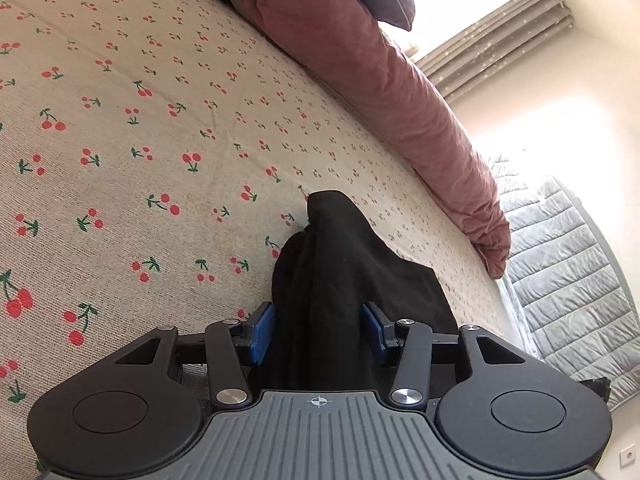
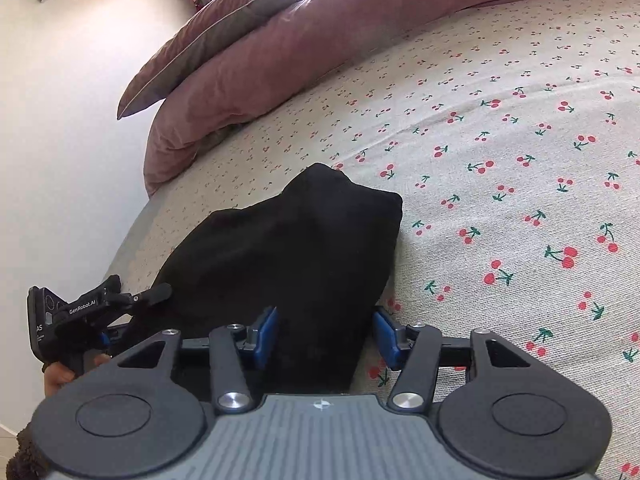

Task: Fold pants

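Lying bunched low in the middle of both views, the black pants (image 1: 344, 280) are seen on the cherry-print bed (image 1: 140, 120). The left gripper (image 1: 318, 334) fingers are half open, cloth filling the gap. The right gripper (image 2: 326, 338) fingers stand apart, its right pad clear of the cloth.

left tongs (image 1: 318, 330) and right tongs (image 2: 326, 336) side by side, angled downward, blue pads parted.

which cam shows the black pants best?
Right wrist: the black pants show as a broad bunched mound on the bedspread. Left wrist shows only a narrow bunched fold between the fingers.
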A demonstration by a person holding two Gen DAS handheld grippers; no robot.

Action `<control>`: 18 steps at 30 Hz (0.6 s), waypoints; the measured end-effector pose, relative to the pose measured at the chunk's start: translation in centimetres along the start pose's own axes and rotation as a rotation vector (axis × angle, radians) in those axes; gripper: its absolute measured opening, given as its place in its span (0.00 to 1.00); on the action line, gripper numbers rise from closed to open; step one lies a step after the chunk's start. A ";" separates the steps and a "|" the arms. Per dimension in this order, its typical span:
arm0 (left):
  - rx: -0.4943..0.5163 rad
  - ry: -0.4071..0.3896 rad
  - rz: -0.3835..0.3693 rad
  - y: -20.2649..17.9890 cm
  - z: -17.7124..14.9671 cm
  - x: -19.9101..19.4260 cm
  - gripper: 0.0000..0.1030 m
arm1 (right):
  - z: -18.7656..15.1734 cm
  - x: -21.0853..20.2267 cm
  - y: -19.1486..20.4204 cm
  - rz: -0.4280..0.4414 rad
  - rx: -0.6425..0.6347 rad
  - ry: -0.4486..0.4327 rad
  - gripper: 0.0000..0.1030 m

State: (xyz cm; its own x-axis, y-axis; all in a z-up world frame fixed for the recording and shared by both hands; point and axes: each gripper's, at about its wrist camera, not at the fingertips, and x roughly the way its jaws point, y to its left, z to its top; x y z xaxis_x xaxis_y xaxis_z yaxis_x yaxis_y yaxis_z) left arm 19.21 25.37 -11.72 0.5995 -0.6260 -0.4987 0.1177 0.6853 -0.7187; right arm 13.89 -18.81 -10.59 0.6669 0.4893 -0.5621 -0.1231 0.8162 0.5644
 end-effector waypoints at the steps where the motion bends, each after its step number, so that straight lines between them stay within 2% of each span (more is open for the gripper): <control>1: -0.002 -0.001 -0.006 0.1 0.0 0.0 0.44 | 0.1 0.2 -0.1 0.003 0.004 -0.004 0.51; 12: 0.005 -0.017 -0.049 0.7 0.0 0.2 0.43 | 0.8 1.4 0.2 0.018 -0.004 -0.034 0.50; 18: 0.003 -0.034 -0.073 1.0 -0.4 0.3 0.35 | 0.9 2.0 0.4 0.024 -0.004 -0.056 0.50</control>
State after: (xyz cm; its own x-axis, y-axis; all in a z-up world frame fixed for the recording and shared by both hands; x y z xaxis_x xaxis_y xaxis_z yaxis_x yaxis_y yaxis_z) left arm 19.23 25.73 -12.83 0.6155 -0.6614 -0.4286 0.1644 0.6396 -0.7509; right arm 15.78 -17.79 -10.95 0.7040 0.4907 -0.5134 -0.1426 0.8058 0.5747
